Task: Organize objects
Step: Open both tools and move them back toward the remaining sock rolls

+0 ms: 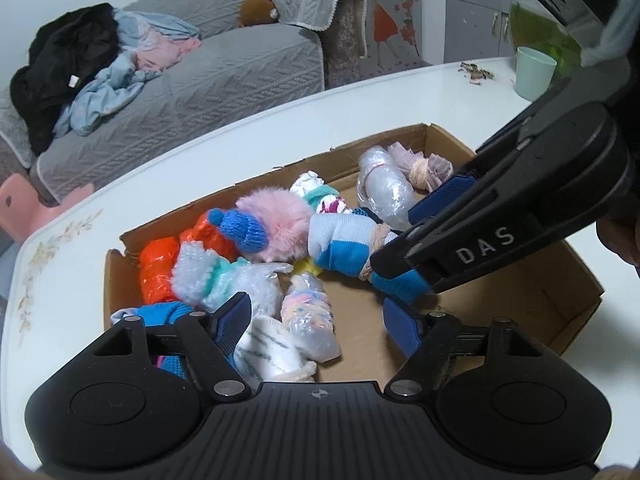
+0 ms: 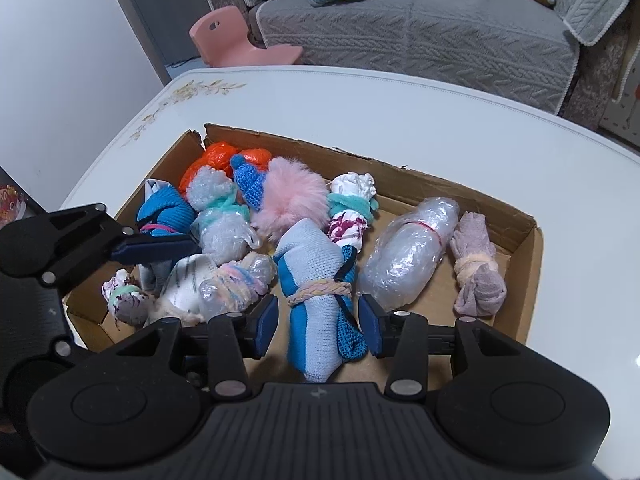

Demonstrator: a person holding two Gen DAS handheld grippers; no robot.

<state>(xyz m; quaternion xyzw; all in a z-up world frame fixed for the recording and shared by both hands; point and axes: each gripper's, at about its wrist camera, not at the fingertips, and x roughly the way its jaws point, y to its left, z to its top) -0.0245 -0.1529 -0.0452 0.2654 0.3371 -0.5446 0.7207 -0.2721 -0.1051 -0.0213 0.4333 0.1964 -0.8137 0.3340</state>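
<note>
Right gripper (image 2: 318,326): jaws spread, straddling a blue sock roll (image 2: 316,280) at lower centre of the right wrist view. Pads sit just beside the roll on both sides, small gaps visible; not pinching. The roll lies in the box (image 2: 532,240), bound with a braided band, its near end pointing at the camera.

Left gripper (image 1: 318,322): jaws spread wide, holding nothing, hovering over the near left part of the box, above a striped white roll (image 1: 266,354) and a plastic-wrapped bundle (image 1: 308,320).

Outward: the box sits on the white desk (image 2: 440,120). Packed tight at its left end are an orange bag (image 2: 208,160), a small blue knit hat (image 2: 248,180) and a pink pompom (image 2: 292,200). Right of centre lie a clear wrapped bundle (image 2: 408,256) and a mauve roll (image 2: 478,272), spaced apart on bare cardboard.

Progress, as judged: all visible items are already in the box and none lies loose on the desk nearby, so gathering looks done. Remaining is likely tidying the left-end heap into rows; the blue roll appears to be the piece in hand.
</note>
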